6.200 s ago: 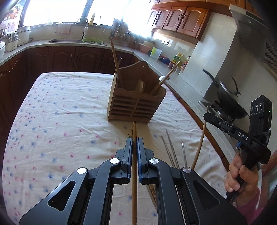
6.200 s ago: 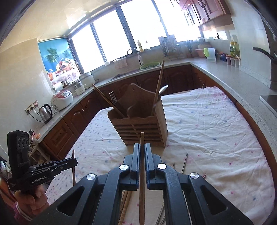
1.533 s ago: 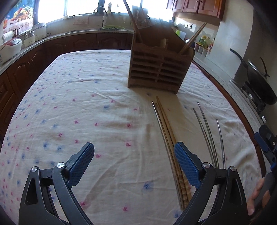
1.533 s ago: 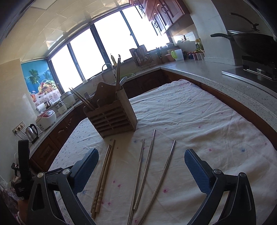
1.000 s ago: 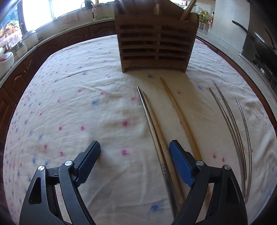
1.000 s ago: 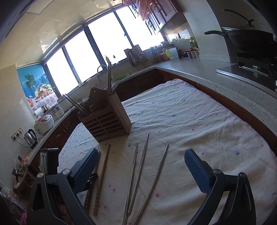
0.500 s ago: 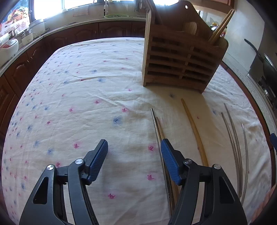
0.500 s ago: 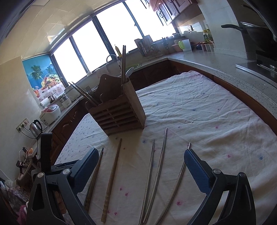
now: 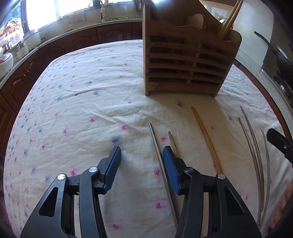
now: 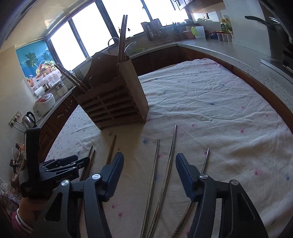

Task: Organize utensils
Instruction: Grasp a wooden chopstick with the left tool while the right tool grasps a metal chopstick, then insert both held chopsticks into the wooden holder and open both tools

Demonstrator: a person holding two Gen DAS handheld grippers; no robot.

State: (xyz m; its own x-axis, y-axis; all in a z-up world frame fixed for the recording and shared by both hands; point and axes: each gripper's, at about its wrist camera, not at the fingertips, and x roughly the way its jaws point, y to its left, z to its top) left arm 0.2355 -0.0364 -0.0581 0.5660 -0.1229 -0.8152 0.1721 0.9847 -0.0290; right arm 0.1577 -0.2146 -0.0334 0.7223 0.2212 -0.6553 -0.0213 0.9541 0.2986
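Note:
A slatted wooden utensil holder (image 9: pixel 188 62) stands on the flowered tablecloth (image 9: pixel 77 102), with wooden chopsticks (image 9: pixel 229 17) sticking out of it; it also shows in the right wrist view (image 10: pixel 117 102). Loose on the cloth lie a metal chopstick (image 9: pixel 155 142), wooden chopsticks (image 9: pixel 207 137) and several thin metal chopsticks (image 9: pixel 256 150). My left gripper (image 9: pixel 142 155) is open and low over the cloth, its right finger (image 9: pixel 169 164) beside the metal chopstick. My right gripper (image 10: pixel 149 164) is open above two metal chopsticks (image 10: pixel 170 157). Both are empty.
Kitchen counters with dark wooden cabinets (image 9: pixel 55 45) run round the table. A wok (image 9: pixel 282 58) sits on the stove at the right. A rice cooker (image 10: pixel 44 104) and a kettle (image 10: pixel 29 118) stand on the left counter. The left gripper body (image 10: pixel 49 168) shows left of my right gripper.
Both grippers, earlier shut on wooden chopsticks, are now open and empty. In the last second both jaws have narrowed and moved lower over the loose chopsticks; the holder looks nearer.

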